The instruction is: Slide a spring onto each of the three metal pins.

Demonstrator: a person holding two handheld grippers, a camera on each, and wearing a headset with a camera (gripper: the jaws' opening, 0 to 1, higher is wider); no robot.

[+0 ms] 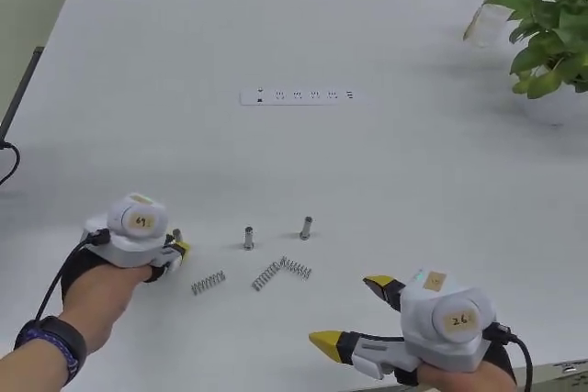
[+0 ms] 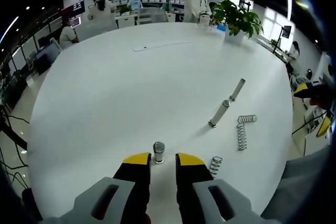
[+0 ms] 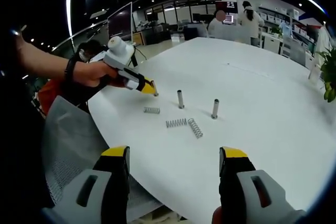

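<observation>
Upright, one pin stands between the tips of the left tongs.

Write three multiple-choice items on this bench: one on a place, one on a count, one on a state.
1. In the head view, which pin is the left gripper at?
A. the leftmost
B. the middle one
C. the rightmost

2. How many springs lie loose on the table?
A. one
B. three
C. five

3. How does the right gripper stand?
A. shut on a spring
B. shut on a pin
C. open, holding nothing

Answers:
1 A: its yellow tips sit right at the leftmost pin, while the other two pins stand off to the side.
2 B: three lie in front of the pins, and none is on a pin.
3 C: its own view shows the jaws wide apart with only table between them.
</observation>
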